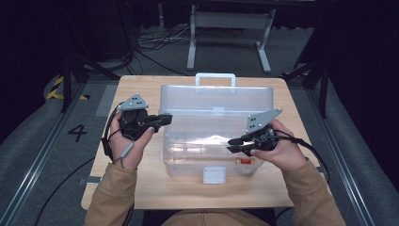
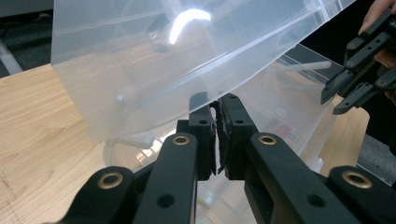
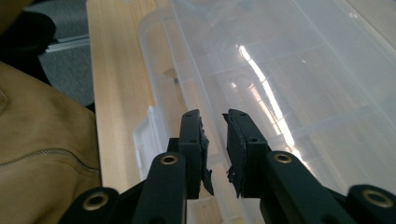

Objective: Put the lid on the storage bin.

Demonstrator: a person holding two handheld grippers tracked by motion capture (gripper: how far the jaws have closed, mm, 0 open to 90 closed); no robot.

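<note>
A clear plastic toolbox (image 1: 188,162) stands open in the middle of the wooden table (image 1: 141,188), its lid (image 1: 216,99) raised at the back. My left gripper (image 1: 168,118) is at the lid's left end. In the left gripper view the gripper (image 2: 217,105) has its jaws pressed together on the lid's (image 2: 154,56) thin side edge. My right gripper (image 1: 231,145) hovers over the right part of the box's inside, with a small gap between its jaws. In the right gripper view the gripper (image 3: 212,119) holds nothing and points along the clear compartments (image 3: 289,79).
A small red item (image 1: 244,161) lies in the box's front right corner. The white latch (image 1: 214,175) hangs at the front wall, and the handle (image 1: 215,77) sticks up behind the lid. Bare wood lies left and right of the box. A tan sleeve (image 3: 42,144) is close by.
</note>
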